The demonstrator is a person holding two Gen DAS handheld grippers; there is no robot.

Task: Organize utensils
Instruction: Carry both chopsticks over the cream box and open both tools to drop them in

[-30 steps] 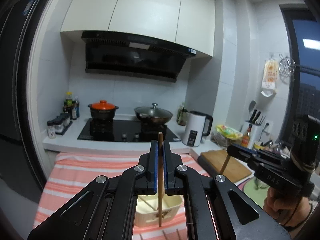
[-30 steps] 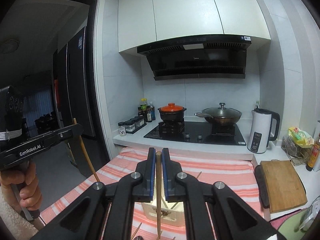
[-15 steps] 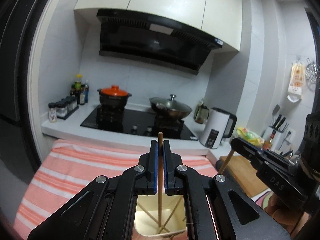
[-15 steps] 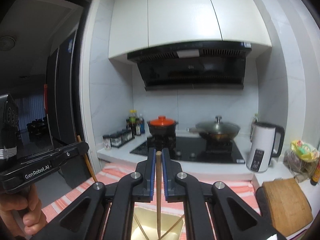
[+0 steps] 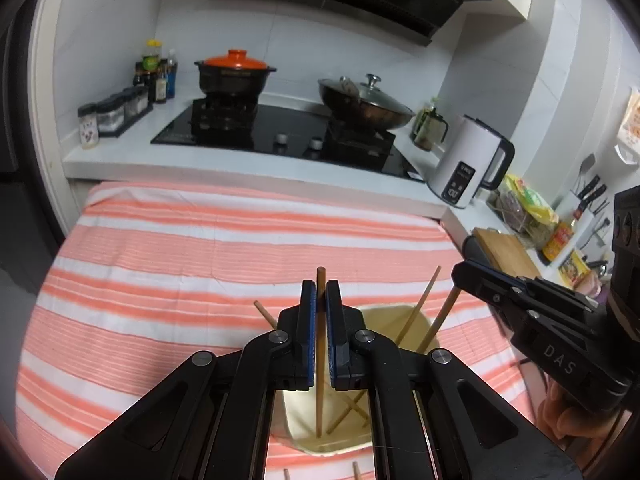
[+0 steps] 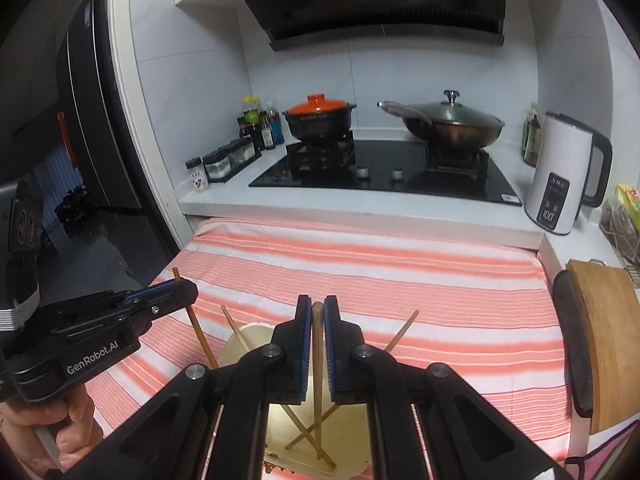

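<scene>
My left gripper (image 5: 320,285) is shut on a wooden chopstick (image 5: 319,408) that stands upright, its lower end down inside the cream container (image 5: 384,314). My right gripper (image 6: 317,299) is shut on a second chopstick (image 6: 317,400), whose lower end also hangs inside the container (image 6: 244,340). Two other chopsticks (image 5: 416,312) lean crossed in the container. In the left wrist view the right gripper (image 5: 460,272) sits at the right with its chopstick (image 5: 440,316). The right wrist view shows the left gripper (image 6: 186,290) on the left.
The container stands on a table under a pink-and-white striped cloth (image 5: 200,256). Ends of loose chopsticks (image 5: 354,470) lie on the cloth near me. Behind are a hob (image 6: 380,172) with a pot and a wok, a white kettle (image 6: 560,184), and a wooden cutting board (image 6: 604,340) at right.
Both grippers have come down and forward and now tilt more steeply toward the table. The two held chopsticks have sunk from above the container to inside it.
</scene>
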